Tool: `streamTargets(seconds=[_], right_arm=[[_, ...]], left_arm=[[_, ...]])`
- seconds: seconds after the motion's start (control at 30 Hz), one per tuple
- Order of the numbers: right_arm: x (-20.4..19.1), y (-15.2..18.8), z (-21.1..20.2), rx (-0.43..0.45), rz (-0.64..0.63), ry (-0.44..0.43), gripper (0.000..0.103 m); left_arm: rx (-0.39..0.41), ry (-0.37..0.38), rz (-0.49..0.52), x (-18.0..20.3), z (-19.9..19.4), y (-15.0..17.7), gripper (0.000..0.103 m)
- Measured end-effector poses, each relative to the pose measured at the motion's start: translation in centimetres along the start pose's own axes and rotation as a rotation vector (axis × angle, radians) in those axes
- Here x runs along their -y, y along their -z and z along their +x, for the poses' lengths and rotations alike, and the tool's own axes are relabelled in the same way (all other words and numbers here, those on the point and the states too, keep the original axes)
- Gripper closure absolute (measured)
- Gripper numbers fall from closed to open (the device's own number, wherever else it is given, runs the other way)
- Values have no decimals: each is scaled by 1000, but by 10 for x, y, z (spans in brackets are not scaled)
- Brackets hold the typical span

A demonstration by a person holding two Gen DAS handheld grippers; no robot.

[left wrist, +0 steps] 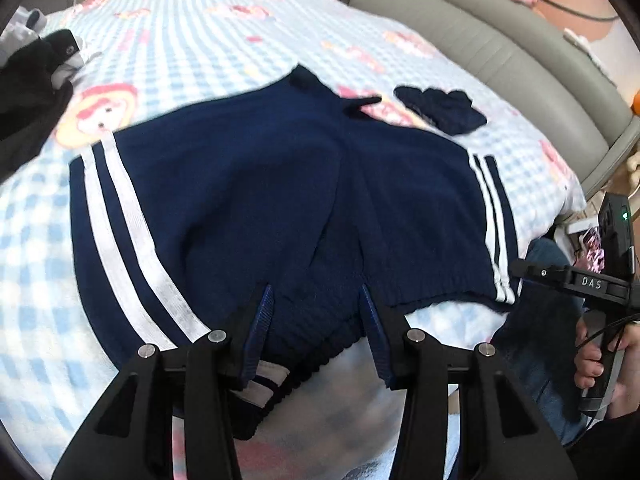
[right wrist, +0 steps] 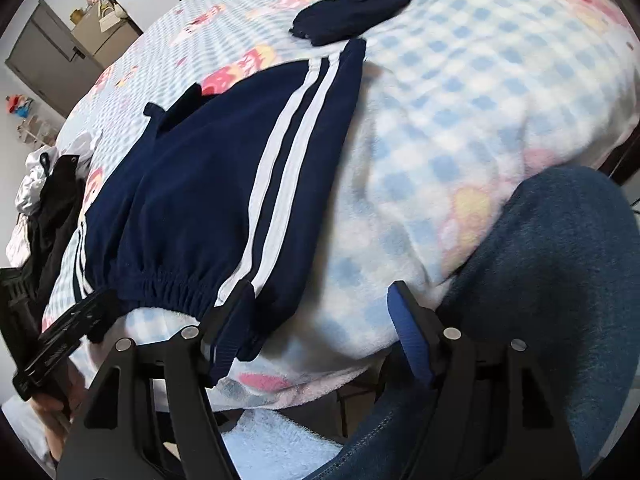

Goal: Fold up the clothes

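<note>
Navy shorts (left wrist: 248,200) with white stripes lie flat on the checkered blanket (left wrist: 200,32).
Near them lies a small dark cloth (left wrist: 440,108); left gripper (left wrist: 316,300) and right gripper (right wrist: 320,300) both stand apart at the waistband.

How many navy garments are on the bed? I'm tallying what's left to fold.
2. The striped navy shorts lie spread at the bed's near edge; a small crumpled navy piece lies just beyond them. The dark pile at far left may hide more.
</note>
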State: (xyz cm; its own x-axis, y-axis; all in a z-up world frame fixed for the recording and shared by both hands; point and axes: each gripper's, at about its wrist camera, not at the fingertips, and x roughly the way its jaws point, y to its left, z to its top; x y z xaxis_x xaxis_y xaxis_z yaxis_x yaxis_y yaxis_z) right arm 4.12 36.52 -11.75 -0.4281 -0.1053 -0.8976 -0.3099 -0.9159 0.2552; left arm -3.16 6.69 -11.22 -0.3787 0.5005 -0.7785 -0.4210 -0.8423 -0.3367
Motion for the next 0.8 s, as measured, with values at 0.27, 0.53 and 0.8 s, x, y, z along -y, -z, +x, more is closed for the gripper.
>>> streamTargets(seconds=[0.27, 0.53, 0.8], right_arm=[[2, 0, 11, -72, 33, -105, 30], [-20, 0, 6, -29, -67, -190, 84], [-9, -2, 2, -30, -23, -243, 85]], left_arm=[[-26, -16, -7, -3, 10, 6, 56], [-34, -18, -4, -1, 14, 8, 55], [-33, -11, -13, -2, 13, 9, 52]])
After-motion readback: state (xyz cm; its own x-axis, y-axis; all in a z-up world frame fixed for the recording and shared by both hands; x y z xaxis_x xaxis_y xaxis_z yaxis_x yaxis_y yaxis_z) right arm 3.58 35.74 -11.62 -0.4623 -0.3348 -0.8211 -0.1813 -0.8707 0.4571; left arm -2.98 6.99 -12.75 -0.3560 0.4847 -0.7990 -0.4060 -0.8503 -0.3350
